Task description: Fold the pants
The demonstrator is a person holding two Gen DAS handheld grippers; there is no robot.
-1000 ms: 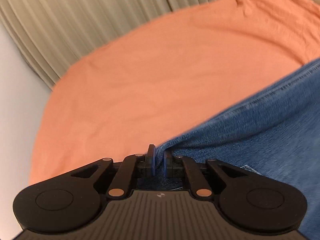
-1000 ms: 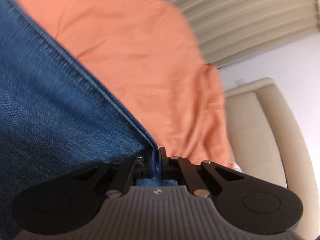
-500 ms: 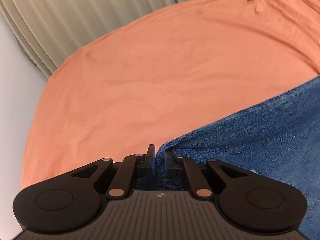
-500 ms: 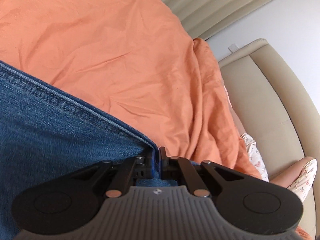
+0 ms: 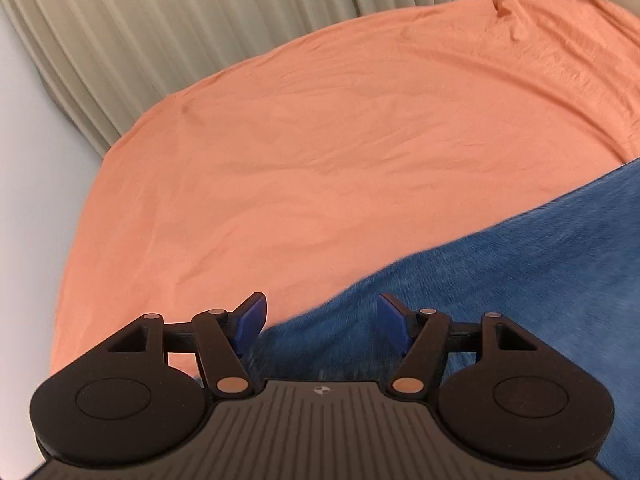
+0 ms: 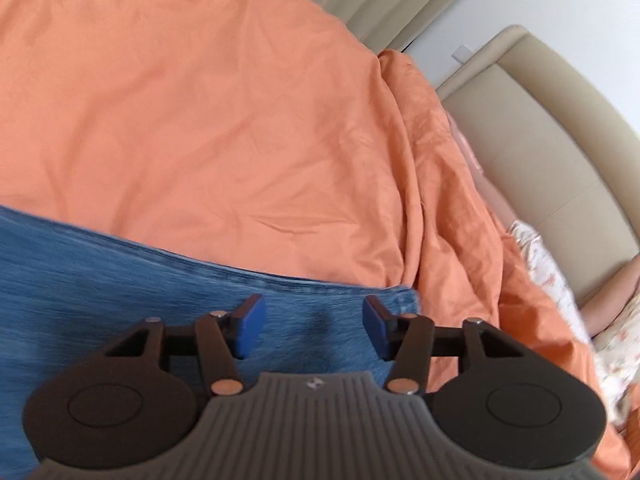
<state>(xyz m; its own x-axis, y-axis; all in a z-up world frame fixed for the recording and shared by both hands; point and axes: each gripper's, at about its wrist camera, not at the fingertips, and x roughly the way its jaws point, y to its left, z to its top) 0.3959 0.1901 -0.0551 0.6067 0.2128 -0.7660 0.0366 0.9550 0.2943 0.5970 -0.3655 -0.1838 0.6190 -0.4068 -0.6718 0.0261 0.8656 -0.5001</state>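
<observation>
Left wrist view: my left tool has just been opening and now stands released, pads clear of the denim, with the pants edge lying loose between and below them on the orange bedsheet. Curtains behind, irrelevant. Right wrist view: my right tool has also just been opening, released, with the pants hem corner under the gap, not pinched. Part of a person sits at the far right by the headboard. My read: this fold is laid, so I'd lift both tools straight off without snagging, check the edges line up, then regrip for the next fold.
</observation>
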